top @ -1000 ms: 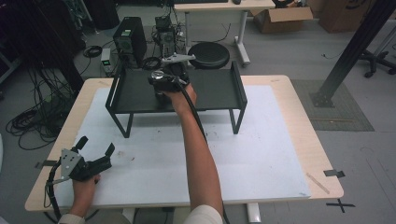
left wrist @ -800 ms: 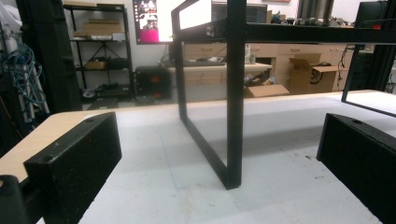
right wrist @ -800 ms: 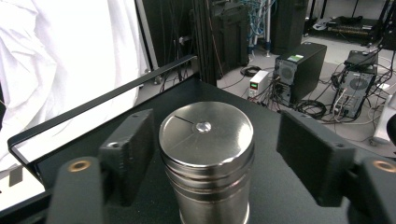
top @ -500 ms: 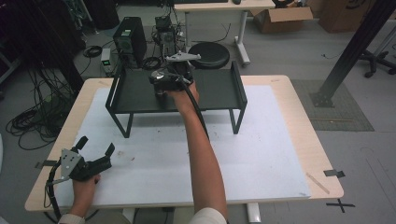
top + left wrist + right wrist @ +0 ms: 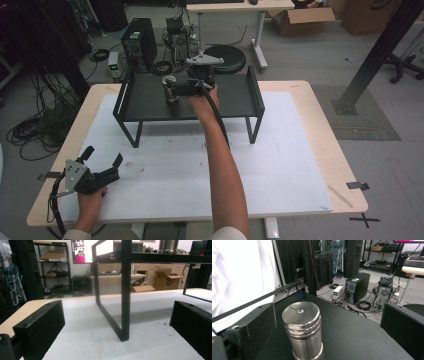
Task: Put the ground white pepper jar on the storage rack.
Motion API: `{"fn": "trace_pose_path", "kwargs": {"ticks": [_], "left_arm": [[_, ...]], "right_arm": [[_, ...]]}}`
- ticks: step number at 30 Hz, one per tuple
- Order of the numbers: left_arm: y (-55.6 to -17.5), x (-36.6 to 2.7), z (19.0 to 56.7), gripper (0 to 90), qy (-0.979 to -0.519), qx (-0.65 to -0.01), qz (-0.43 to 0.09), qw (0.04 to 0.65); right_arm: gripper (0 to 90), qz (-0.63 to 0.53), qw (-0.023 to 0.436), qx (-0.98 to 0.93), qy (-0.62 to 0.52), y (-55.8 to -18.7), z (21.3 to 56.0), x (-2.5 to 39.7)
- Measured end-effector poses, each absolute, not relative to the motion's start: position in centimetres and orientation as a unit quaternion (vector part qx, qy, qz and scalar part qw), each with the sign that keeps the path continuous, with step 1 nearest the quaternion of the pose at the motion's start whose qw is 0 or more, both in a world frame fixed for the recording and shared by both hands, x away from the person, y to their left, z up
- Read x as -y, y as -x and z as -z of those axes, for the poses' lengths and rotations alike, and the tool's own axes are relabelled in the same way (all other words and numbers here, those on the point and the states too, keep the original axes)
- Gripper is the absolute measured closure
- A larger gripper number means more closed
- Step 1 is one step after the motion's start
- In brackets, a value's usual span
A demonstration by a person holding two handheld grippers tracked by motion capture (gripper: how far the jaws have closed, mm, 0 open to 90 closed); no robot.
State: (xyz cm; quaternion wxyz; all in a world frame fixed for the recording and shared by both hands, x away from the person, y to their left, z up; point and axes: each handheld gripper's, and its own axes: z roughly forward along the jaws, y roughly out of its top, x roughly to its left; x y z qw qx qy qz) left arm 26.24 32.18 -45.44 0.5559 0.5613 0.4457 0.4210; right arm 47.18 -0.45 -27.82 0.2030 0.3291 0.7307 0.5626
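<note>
While the right gripper (image 5: 176,91) brackets the can (image 5: 302,329) on the shelf (image 5: 235,97), jaws open, grasp pending; left gripper (image 5: 102,161) idles open at seven o'clock

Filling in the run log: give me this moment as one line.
right gripper: open, jaws either side of steel canister | canister: upright on black shelf | left gripper: open, over white mat

Upright steel canister (image 5: 302,330) between spread jaws
</note>
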Motion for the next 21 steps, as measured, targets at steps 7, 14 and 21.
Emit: {"fn": "trace_pose_path", "kwargs": {"ticks": [7,14,21], "left_arm": [[-26.2,-32.2,45.4,0.2,-0.561,-0.446,-0.420,0.556],[-26.3,-32.2,45.4,0.3,-0.561,-0.446,-0.420,0.556],[-26.2,-32.2,45.4,0.2,-0.561,-0.446,-0.421,0.556]], "right_arm": [[0.0,-0.562,0.210,-0.726,-0.336,-46.5,27.2,1.8],[0.0,-0.572,0.218,-0.713,-0.341,-45.7,27.0,3.4],[0.0,-0.578,0.227,-0.708,-0.336,-44.6,26.7,4.8]]}}
